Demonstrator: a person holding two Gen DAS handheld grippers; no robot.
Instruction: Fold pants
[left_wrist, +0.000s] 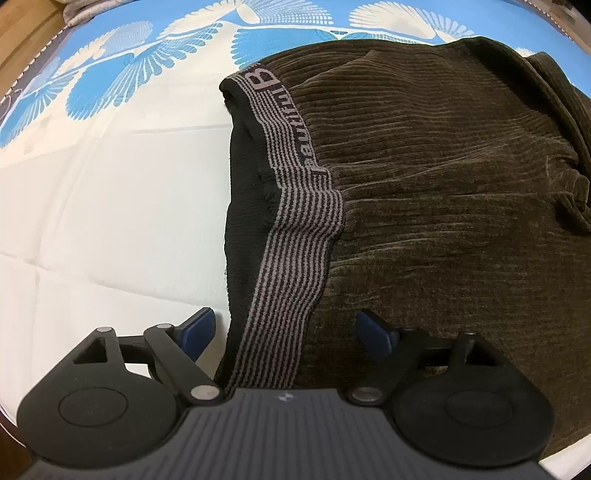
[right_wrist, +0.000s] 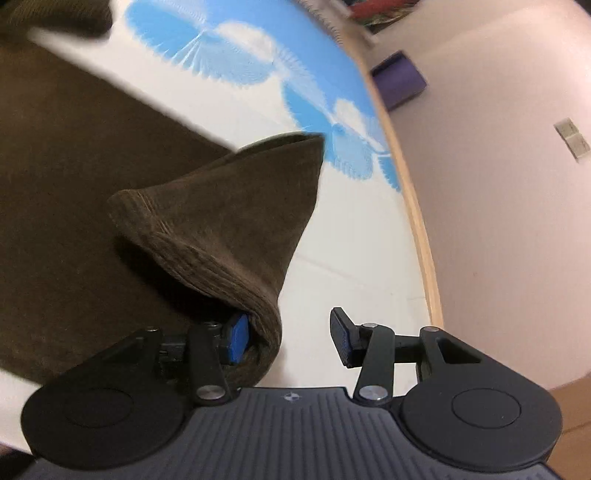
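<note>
I've got the dark brown ribbed corduroy pants (left_wrist: 443, 192) spread on the white mattress w/ blue fan print (left_wrist: 110, 177), which I'll use as my landmark. Waist end sits toward the mattress middle; the grey-and-black striped elastic waistband (left_wrist: 295, 236) runs straight away from my left gripper (left_wrist: 284, 332), w/ black lining showing beside it.

Left fingers are apart, straddling the waistband: one blue pad over bare mattress, the other over the corduroy. Nothing clamped there yet, as far as I can see.

Right gripper (right_wrist: 291, 339) is out nr the mattress edge w/ the wooden rim (right_wrist: 421, 229). Its fingers are apart too, but a leg cuff (right_wrist: 221, 229) is draped over the left-hand blue pad (right_wrist: 240, 339) and tented up off the mattress, so it's hooked, not pinched. View's blurry, so I can't tell how secure that is. The other leg lies flat on the mattress beyond it.

Progress, my read: early. Pants look laid out, poss. already halved lengthwise at the waist end, but can't confirm. Cuff-to-waist fold not done; final tidy-up also left. Purple block (right_wrist: 399, 79) on the floor past the rim is irrelevant.
</note>
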